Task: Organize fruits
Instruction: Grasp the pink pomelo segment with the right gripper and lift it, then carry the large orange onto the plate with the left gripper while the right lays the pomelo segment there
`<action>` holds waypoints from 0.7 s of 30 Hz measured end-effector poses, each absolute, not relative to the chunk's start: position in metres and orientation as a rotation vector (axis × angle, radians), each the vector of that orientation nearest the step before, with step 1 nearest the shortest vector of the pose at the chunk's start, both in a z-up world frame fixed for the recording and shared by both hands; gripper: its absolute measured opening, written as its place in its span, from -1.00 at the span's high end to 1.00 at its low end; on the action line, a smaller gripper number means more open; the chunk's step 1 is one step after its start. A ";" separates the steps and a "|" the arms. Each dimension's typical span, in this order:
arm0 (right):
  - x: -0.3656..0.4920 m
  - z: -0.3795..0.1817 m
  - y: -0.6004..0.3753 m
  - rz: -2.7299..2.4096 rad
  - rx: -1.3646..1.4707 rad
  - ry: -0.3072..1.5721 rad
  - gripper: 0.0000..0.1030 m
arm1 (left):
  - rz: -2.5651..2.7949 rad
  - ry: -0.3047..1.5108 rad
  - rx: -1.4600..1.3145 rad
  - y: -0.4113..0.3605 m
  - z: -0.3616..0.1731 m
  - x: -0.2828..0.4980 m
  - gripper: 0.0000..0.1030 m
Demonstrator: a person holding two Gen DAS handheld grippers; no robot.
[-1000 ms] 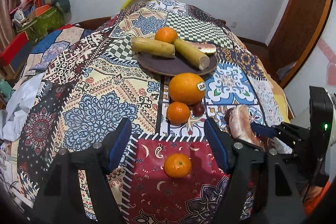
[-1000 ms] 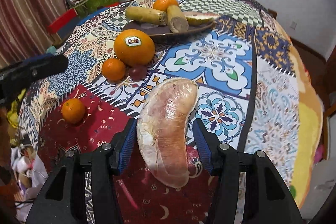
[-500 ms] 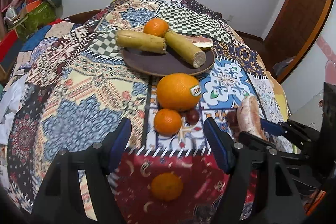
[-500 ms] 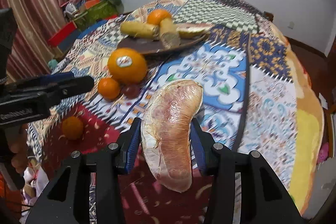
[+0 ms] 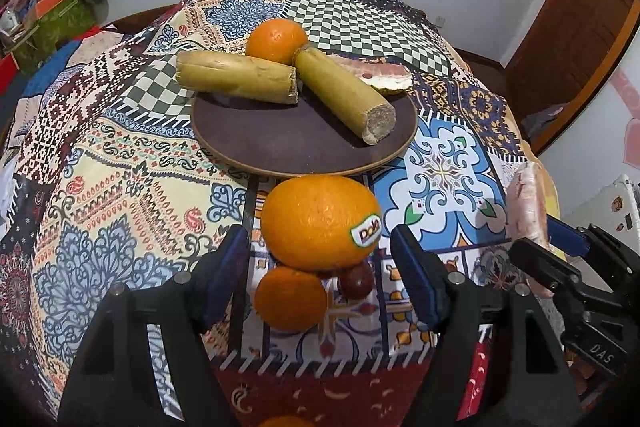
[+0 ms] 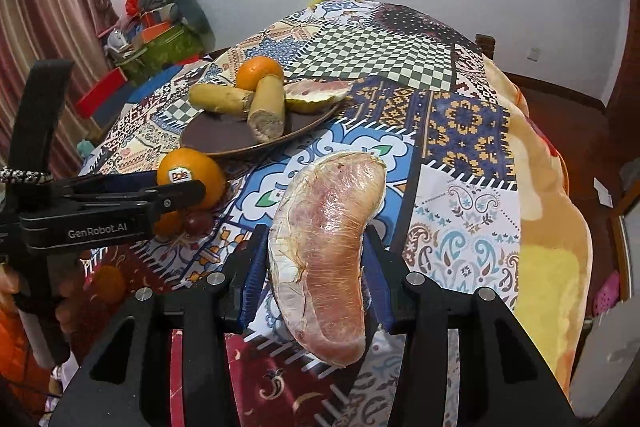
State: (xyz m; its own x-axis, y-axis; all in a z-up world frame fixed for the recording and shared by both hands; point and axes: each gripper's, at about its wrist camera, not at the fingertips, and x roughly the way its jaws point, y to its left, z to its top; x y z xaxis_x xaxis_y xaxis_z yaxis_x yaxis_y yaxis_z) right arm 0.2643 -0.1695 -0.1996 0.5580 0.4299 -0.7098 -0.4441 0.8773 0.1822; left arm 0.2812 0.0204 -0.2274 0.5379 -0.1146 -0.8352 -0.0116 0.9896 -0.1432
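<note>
1. The right gripper (image 6: 316, 279) is clamped on a peeled pomelo segment (image 6: 326, 251); its jaws have just been closing, and the blue pads press both flanks of the pink, membrane-covered wedge. The segment is lifted clear of the patchwork tablecloth (image 6: 460, 131), its pointed end tilted up and away from the camera.
2. The left gripper (image 5: 320, 267) stands open with nothing between its pads. From its own camera, the large orange (image 5: 320, 221) with the Dole sticker appears framed between the fingertips; whether they are down at its level cannot be told.
3. Just nearer than that orange lie a small orange (image 5: 291, 298) and a dark red round fruit (image 5: 356, 281), both close against it on the cloth. Another small orange (image 5: 286, 421) shows at the bottom edge of the left view.
4. Beyond the large orange sits a dark brown plate (image 5: 280, 143), its near rim just short of the fruit.
5. On the plate lie two yellow-skinned cut pieces (image 5: 240, 77), ends meeting in a V, with a further orange (image 5: 276, 41) behind them and a pomelo slice (image 5: 380, 75) at the far right rim.
6. In the right view, the left gripper enters from the left, its tip overlapping the large orange.
7. A pile of clutter (image 6: 160, 27) sits past the table's far left.
</note>
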 end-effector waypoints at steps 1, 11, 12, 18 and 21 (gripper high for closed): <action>0.266 -0.199 -0.170 0.516 -0.017 0.832 0.18 | -0.057 0.996 -0.135 0.020 -0.228 0.282 -0.42; 0.271 -0.192 -0.170 0.519 -0.008 0.811 0.18 | -0.077 0.969 -0.120 0.020 -0.224 0.282 -0.21; 0.271 -0.191 -0.169 0.521 -0.009 0.807 0.18 | -0.077 0.969 -0.127 0.021 -0.223 0.282 -0.20; 0.274 -0.185 -0.165 0.531 -0.014 0.790 0.18 | -0.088 0.939 -0.165 0.030 -0.211 0.274 -0.19; 0.276 -0.180 -0.161 0.538 -0.015 0.779 0.18 | -0.083 0.911 -0.167 0.036 -0.201 0.270 -0.19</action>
State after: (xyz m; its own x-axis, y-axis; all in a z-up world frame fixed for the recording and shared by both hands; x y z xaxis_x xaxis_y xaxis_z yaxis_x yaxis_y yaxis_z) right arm 0.2762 -0.1614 -0.1804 0.5842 0.4558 -0.6715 -0.4666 0.8656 0.1816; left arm 0.2700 0.0358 -0.2008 0.6112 -0.1424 -0.7785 0.0008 0.9838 -0.1793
